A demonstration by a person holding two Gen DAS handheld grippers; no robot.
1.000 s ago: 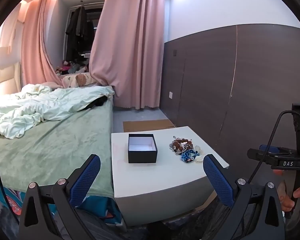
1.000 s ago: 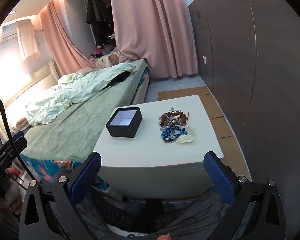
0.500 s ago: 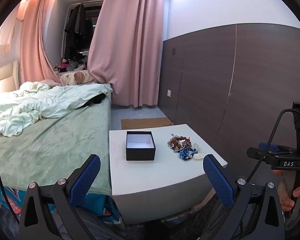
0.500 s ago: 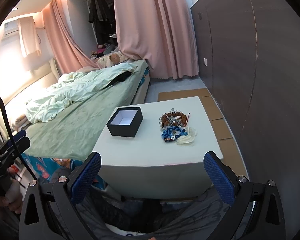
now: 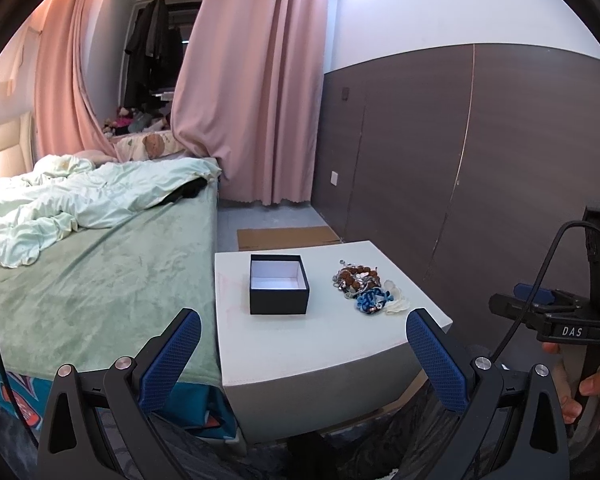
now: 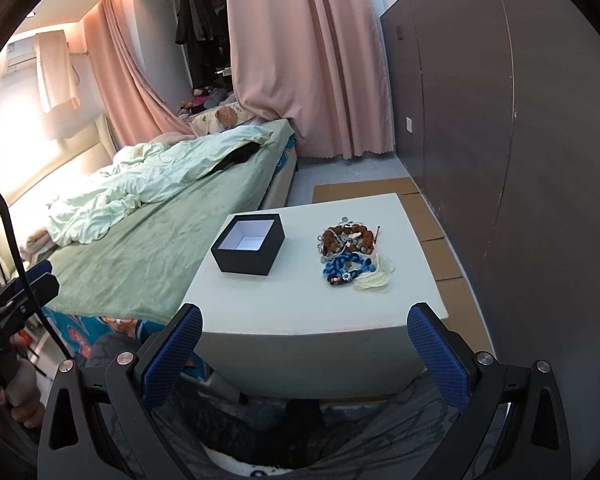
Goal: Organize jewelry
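Left wrist view. Left gripper (image 5: pixel 302 346) spread wide, nothing between the pads, held short of the near edge of the white table (image 5: pixel 324 344). One black box (image 5: pixel 278 284), lid off, white interior with no contents visible, directly ahead and slightly left of centre. One jewelry pile (image 5: pixel 364 286) ahead and to the right, just beside the box but not touching it. Within the pile: one brown bead strand, one blue braided piece (image 5: pixel 370 300), one pale piece at the right edge, some silvery links; exact piece count not determinable, strands tangled. Pile's long axis roughly away from the camera, brown end far, blue end near. Right-hand device (image 5: pixel 556 320) visible at the frame's right edge, gripped by a hand.

Right wrist view. Right gripper (image 6: pixel 304 344) likewise wide apart and clamped on nothing, short of the table's near edge (image 6: pixel 300 326). Black box (image 6: pixel 249 249) ahead and left; jewelry pile (image 6: pixel 350 254) ahead and slightly right of centre. Blue braided piece (image 6: pixel 346 266) the nearest item, pale piece just to its right. Left-hand device at the far left edge, well clear of the table.

Judgement: pile closer to the right gripper's line than to the left's, so right hand better placed for a first pick, forward and down onto the blue end. Nothing yet in the box; task barely begun. Risk: tangled strands dragging neighbours on lift.
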